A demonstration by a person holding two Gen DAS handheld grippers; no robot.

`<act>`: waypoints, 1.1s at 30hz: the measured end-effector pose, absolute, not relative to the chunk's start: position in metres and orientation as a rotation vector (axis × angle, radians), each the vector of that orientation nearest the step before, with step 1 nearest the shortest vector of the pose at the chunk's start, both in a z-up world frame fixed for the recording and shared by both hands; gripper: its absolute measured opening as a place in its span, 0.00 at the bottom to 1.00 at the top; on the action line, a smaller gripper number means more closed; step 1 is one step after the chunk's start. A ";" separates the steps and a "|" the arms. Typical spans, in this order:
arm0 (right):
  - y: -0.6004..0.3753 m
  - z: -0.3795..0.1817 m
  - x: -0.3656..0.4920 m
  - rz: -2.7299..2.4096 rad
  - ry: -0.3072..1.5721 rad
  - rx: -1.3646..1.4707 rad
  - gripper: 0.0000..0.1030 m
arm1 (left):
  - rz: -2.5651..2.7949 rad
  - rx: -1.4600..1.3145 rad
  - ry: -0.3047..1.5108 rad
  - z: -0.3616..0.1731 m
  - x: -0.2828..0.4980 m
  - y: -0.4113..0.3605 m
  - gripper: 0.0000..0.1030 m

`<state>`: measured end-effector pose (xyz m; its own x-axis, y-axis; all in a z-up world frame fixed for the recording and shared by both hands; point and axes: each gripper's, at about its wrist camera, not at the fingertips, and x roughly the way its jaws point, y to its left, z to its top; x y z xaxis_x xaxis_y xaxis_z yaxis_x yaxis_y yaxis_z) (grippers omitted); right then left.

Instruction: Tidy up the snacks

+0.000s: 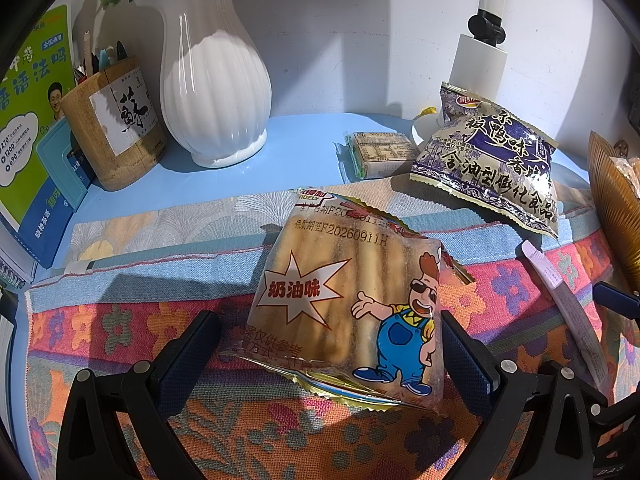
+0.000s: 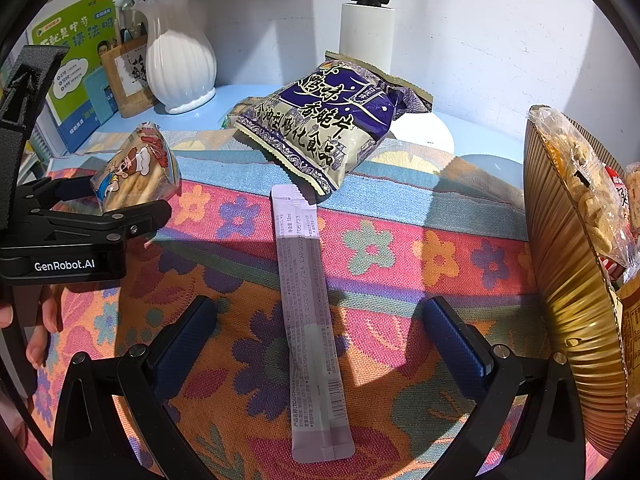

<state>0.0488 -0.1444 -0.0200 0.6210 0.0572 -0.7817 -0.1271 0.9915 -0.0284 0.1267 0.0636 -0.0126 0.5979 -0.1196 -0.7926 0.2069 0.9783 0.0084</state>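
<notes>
Biscuit packet (image 1: 352, 304) sat between our left gripper's (image 1: 328, 344) wide-spread fingers, apparently off the floral cloth (image 1: 120, 320); grip uncertain. Purple bag (image 1: 492, 160) lay beyond. Right wrist: our right gripper (image 2: 320, 344) gaped, empty, straddling the sachet (image 2: 308, 312); gold basket (image 2: 576, 280) crowded the right edge.

Left gripper (image 1: 328, 344) clamped, right gripper (image 2: 320, 332) spread.
</notes>
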 end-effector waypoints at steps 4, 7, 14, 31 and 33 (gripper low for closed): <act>-0.144 -0.020 0.049 0.105 0.895 -0.084 1.00 | -0.189 0.103 0.911 -0.013 0.127 0.064 1.00; -0.144 -0.020 0.049 0.106 0.895 -0.084 1.00 | -0.189 0.103 0.911 -0.013 0.127 0.064 1.00; -0.144 -0.020 0.049 0.105 0.895 -0.085 1.00 | -0.189 0.103 0.911 -0.013 0.127 0.063 1.00; -0.144 -0.017 0.044 0.126 0.883 -0.070 0.80 | -0.189 0.103 0.910 -0.013 0.127 0.064 1.00; -0.146 -0.010 0.037 0.159 0.838 -0.051 0.18 | -0.189 0.101 0.910 -0.013 0.128 0.063 1.00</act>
